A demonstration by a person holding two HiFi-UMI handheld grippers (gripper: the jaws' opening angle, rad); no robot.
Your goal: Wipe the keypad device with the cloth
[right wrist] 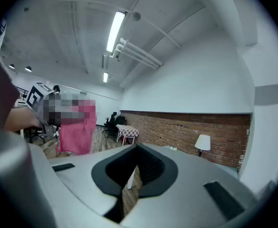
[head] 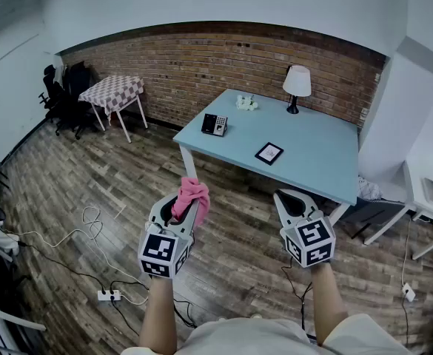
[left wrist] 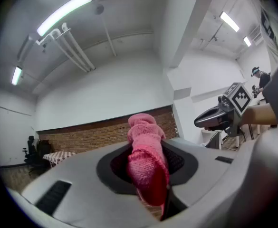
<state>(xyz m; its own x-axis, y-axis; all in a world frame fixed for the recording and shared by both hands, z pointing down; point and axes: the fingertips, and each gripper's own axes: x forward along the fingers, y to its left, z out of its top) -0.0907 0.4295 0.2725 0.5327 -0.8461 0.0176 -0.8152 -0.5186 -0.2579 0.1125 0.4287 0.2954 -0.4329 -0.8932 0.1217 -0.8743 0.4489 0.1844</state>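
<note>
A pink cloth (head: 192, 197) sticks up from my left gripper (head: 184, 211), whose jaws are shut on it; the left gripper view shows the cloth (left wrist: 146, 160) bunched between them. My right gripper (head: 290, 202) is shut with nothing in it, held level with the left one above the wooden floor. The black keypad device (head: 215, 125) lies on the far left part of the light blue table (head: 305, 157), well ahead of both grippers. In the right gripper view the jaws (right wrist: 134, 175) meet on a thin slit.
A black-framed tablet (head: 269, 153), a white lamp (head: 297, 87) and a small white object (head: 246, 103) share the table. A checkered table (head: 112, 93) and black chairs (head: 57, 95) stand back left. Cables and a power strip (head: 109, 296) lie on the floor at the left.
</note>
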